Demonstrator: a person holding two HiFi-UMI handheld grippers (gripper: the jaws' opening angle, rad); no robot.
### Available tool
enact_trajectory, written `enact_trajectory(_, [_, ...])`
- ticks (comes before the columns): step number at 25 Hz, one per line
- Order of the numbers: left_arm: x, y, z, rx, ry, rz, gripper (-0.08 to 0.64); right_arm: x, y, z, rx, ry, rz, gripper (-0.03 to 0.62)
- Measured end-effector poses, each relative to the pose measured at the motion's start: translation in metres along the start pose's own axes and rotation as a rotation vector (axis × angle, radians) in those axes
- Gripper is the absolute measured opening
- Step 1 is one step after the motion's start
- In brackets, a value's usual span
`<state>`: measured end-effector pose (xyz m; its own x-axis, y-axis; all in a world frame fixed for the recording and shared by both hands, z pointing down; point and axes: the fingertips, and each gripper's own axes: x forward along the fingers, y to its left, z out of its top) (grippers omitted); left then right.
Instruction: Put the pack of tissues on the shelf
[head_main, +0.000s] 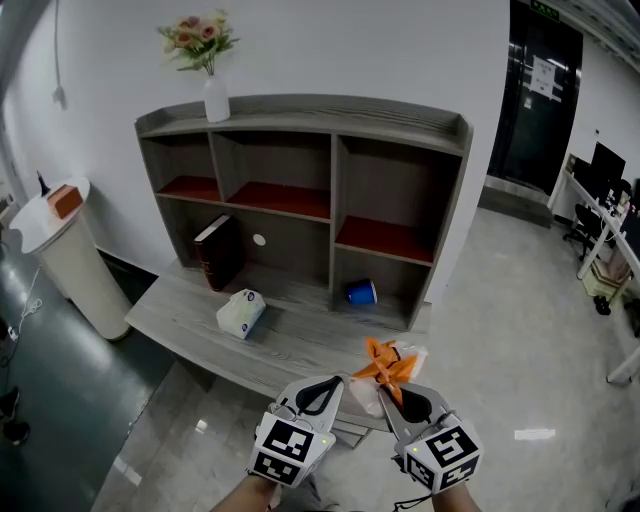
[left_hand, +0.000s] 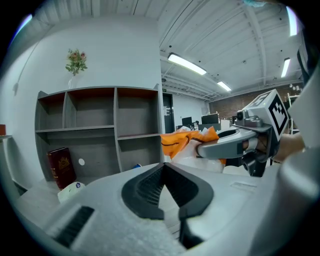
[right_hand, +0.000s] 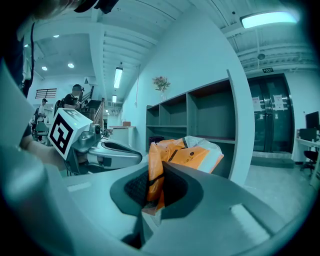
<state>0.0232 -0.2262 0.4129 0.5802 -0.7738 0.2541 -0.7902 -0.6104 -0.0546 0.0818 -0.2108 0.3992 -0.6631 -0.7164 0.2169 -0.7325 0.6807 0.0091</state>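
Note:
An orange and white pack of tissues (head_main: 383, 364) hangs over the near right edge of the grey table (head_main: 300, 348), with my right gripper (head_main: 389, 386) shut on its near end. In the right gripper view the pack (right_hand: 192, 155) sticks out forward from between the pads of that gripper (right_hand: 155, 185). My left gripper (head_main: 333, 383) is just to its left, shut with nothing in it; in its own view the pads (left_hand: 163, 170) meet at the tips. The grey shelf unit (head_main: 335, 190) with red boards stands at the back of the table.
A dark red book (head_main: 218, 252) leans in the lower left bay. A blue cup (head_main: 361, 292) lies in the lower right bay. A white soft pack (head_main: 240, 313) lies on the table in front. A vase of flowers (head_main: 216, 98) tops the shelf; a white round stand (head_main: 60, 250) is at the left.

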Motion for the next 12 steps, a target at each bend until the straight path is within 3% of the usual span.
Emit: enact_trajectory(12, [0.047, 0.061, 0.023, 0.003, -0.013, -0.04, -0.005, 0.063, -0.038, 0.023, 0.01, 0.008, -0.036, 0.014])
